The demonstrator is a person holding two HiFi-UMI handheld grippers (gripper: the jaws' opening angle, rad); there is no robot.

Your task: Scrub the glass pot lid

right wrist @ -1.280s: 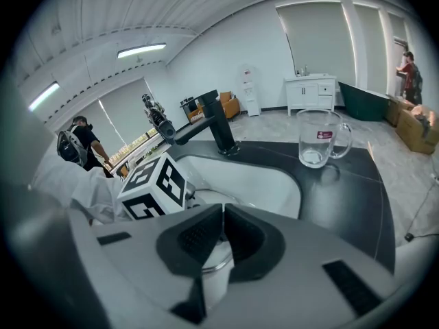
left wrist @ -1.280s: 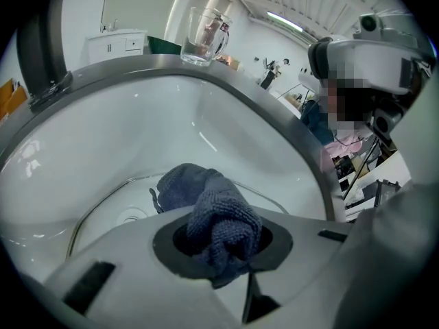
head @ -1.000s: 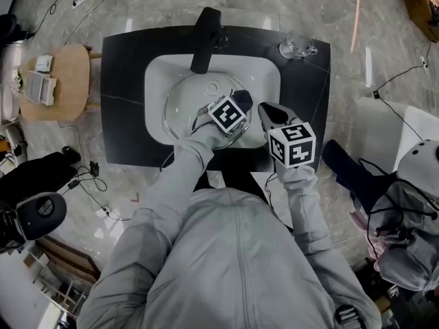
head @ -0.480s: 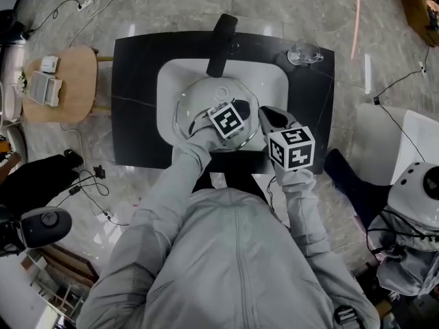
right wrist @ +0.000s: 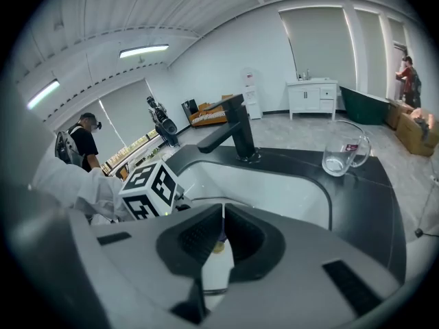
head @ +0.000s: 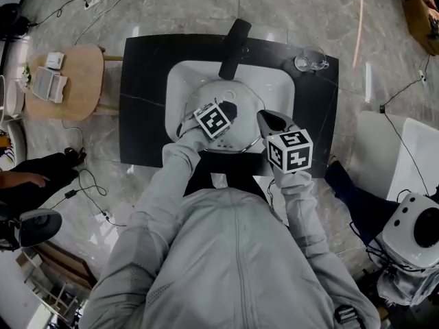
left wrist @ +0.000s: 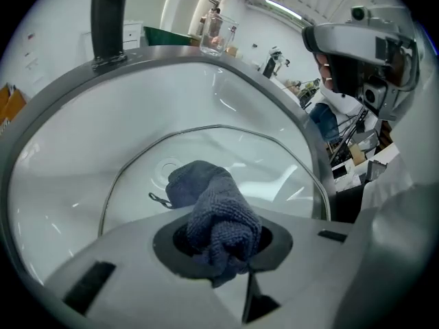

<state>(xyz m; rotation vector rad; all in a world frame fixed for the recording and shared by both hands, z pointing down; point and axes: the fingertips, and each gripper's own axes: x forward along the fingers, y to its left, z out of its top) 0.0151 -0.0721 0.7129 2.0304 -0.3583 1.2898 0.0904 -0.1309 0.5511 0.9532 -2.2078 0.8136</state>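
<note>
Glass like this is, we judge, stiff, slick and breakable, best steadied by its metal rim. The glass pot lid (head: 244,127) lies in the smooth white sink (head: 278,82). Our left gripper (left wrist: 219,242) has its fingers clenched on a nubby blue cloth (left wrist: 214,211) set against the dome. Our right gripper (right wrist: 221,230) has its fingers pressed together beside the rim, and we see nothing clearly pinched between them.
</note>
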